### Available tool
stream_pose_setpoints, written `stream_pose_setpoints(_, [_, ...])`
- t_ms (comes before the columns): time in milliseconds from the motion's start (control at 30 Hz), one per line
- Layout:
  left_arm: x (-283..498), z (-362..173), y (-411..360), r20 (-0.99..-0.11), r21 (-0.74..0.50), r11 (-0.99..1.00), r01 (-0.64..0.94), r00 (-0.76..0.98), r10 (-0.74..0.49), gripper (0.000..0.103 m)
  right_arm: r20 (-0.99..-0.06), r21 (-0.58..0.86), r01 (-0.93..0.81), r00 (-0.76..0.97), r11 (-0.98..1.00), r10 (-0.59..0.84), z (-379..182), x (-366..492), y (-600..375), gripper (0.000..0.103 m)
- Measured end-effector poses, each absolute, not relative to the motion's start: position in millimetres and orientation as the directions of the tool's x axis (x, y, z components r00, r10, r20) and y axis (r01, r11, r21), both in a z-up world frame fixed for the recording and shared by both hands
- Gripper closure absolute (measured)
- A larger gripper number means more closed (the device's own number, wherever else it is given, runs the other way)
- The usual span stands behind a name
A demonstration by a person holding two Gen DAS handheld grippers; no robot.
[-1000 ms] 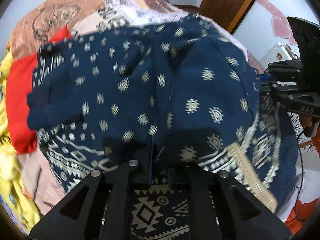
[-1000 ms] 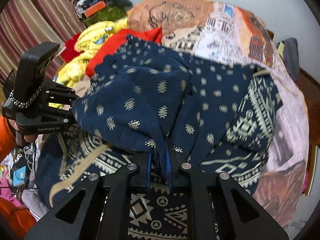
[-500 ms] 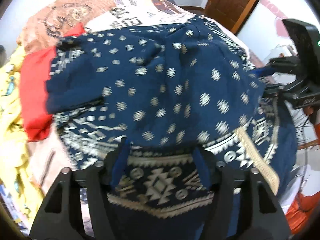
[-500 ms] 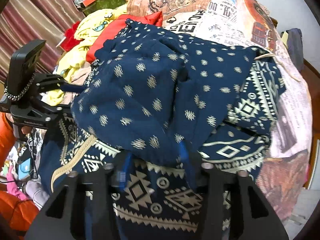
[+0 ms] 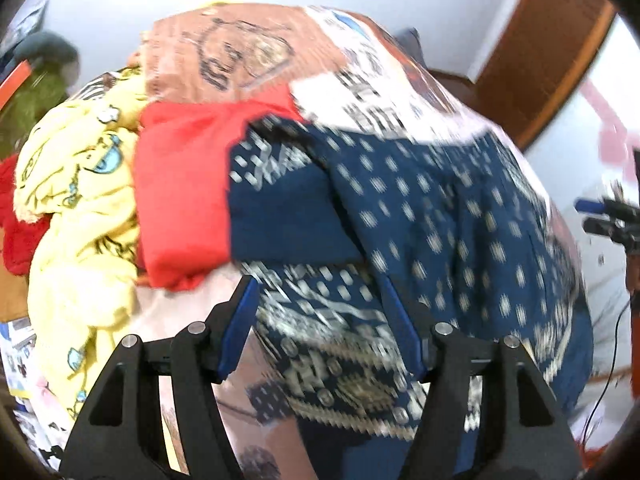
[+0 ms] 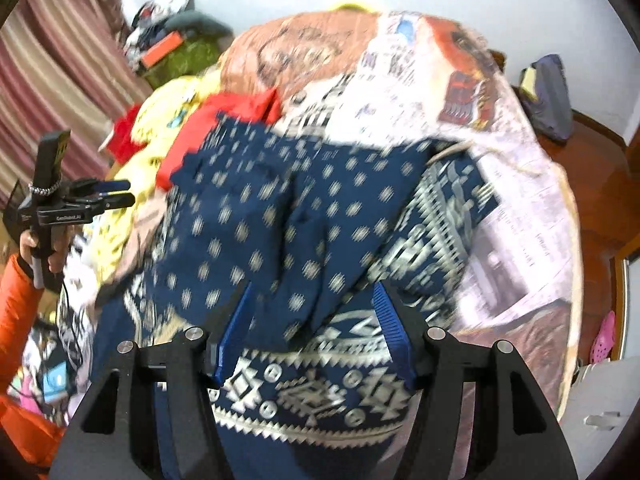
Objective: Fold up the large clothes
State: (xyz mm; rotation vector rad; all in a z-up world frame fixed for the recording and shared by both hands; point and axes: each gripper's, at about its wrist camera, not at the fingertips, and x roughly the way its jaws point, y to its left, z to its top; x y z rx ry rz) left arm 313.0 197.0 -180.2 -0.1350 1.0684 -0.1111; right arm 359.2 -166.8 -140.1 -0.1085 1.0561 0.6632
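Observation:
A large navy garment [image 5: 440, 220] with cream dots and a geometric border lies folded over on the bed, also filling the right wrist view [image 6: 280, 208]. My left gripper [image 5: 318, 284] hovers above its left border, jaws wide apart, nothing pinched between the blue pads. My right gripper [image 6: 313, 286] hangs over the near border band, also open and holding nothing. In the right wrist view the left gripper [image 6: 116, 198] shows at the far left, held by a hand in an orange sleeve [image 6: 16, 292]. Both views are motion-blurred.
A red garment [image 5: 180, 200] and a yellow printed one [image 5: 80, 200] are piled left of the navy one. A patchwork bedspread [image 5: 240, 52] covers the bed. A wooden door [image 5: 540, 60] stands at the back right, a striped curtain [image 6: 60, 60] at the left.
Both grippers were shut on a fold of the navy garment. They opened, released it, and have drawn up and away. The folded layer now rests on the garment.

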Motion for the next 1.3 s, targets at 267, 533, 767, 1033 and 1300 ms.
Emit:
stream_pose_setpoints(267, [383.7, -213.4, 245.4, -0.873, -0.246, 0.963, -0.109, 0.456, -0.171, 0.039, -0.819, 0.239, -0.369, 0.421, 0.898, 0.39, -150.8, 419.2, -195.7, 0.042])
stream_pose_setpoints(533, [434.4, -271.8, 275.8, -0.89, -0.329, 0.92, -0.214, 0.395, -0.227, 0.039, -0.865, 0.274, -0.263, 0.352, 0.925, 0.357, -205.3, 469.4, -215.0, 0.042])
stream_pose_setpoints(767, [452.6, -295.9, 279.1, -0.824, -0.489, 0.843, -0.222, 0.433, -0.364, 0.048, -0.846, 0.361, -0.216, 0.332, 0.907, 0.416, -233.2, 490.8, -219.2, 0.042])
stream_pose_setpoints(1033, [456.4, -295.5, 253.8, -0.856, -0.405, 0.892, -0.198, 0.426, -0.294, 0.08, -0.842, 0.354, -0.253, 0.334, 0.901, 0.424, -237.1, 497.1, -200.6, 0.074])
stream_pose_setpoints(1300, [443.2, -245.4, 236.4, -0.849, -0.249, 0.958, -0.14, 0.508, -0.146, 0.096, -0.801, 0.339, -0.321, 0.394, 0.884, 0.451, -199.5, 494.1, -186.0, 0.091])
